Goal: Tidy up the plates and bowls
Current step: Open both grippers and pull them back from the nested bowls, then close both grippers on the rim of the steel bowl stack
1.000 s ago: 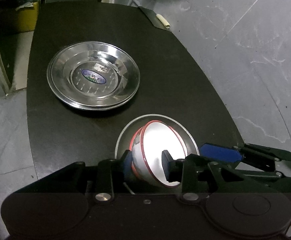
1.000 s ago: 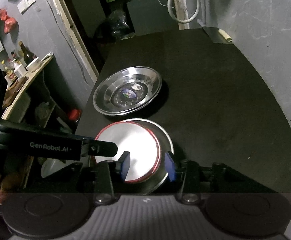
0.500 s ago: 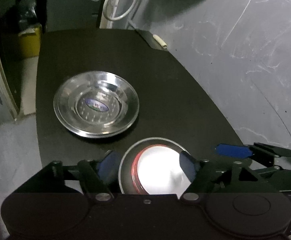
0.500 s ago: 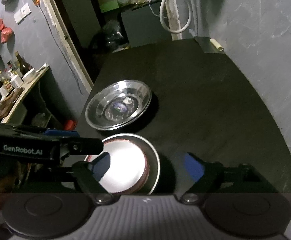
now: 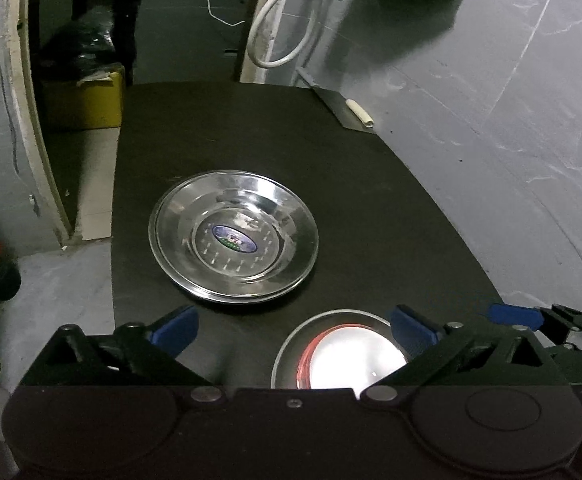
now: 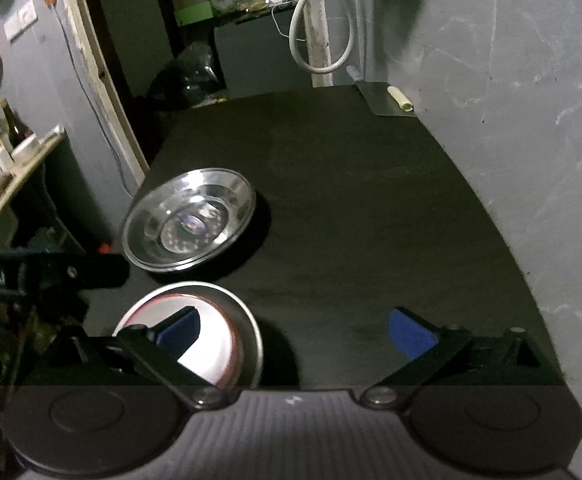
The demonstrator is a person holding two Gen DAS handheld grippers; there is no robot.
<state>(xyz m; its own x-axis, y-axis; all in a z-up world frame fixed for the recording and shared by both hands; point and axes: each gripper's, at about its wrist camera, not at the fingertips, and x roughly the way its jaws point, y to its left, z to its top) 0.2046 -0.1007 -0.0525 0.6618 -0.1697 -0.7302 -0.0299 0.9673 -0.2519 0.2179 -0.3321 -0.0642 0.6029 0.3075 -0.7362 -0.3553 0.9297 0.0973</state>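
Note:
On the black table (image 5: 371, 200) a white bowl with a red rim (image 5: 351, 360) sits nested in a steel bowl (image 5: 291, 344) at the near edge. Beyond it lies a stack of steel plates (image 5: 233, 242) with a blue sticker. My left gripper (image 5: 293, 330) hangs just above, its jaws opening wide; the nested bowls lie under its right finger, untouched. In the right wrist view the same red-rimmed bowl (image 6: 215, 344) shows behind the left pad of my right gripper (image 6: 295, 330), whose jaws are also opening and grip nothing. The plates (image 6: 189, 224) lie further back.
A cleaver with a pale handle (image 5: 347, 110) lies at the table's far right corner, by a grey wall. A white hose (image 5: 275, 40) hangs behind. A yellow box (image 5: 87, 100) stands left of the table, and a cluttered shelf (image 6: 7, 152) at far left.
Both grippers went from shut on the red-rimmed bowl to wide open. The bowl, tilted before, now rests level in the steel bowl. Both cameras tipped upward and drew back slightly.

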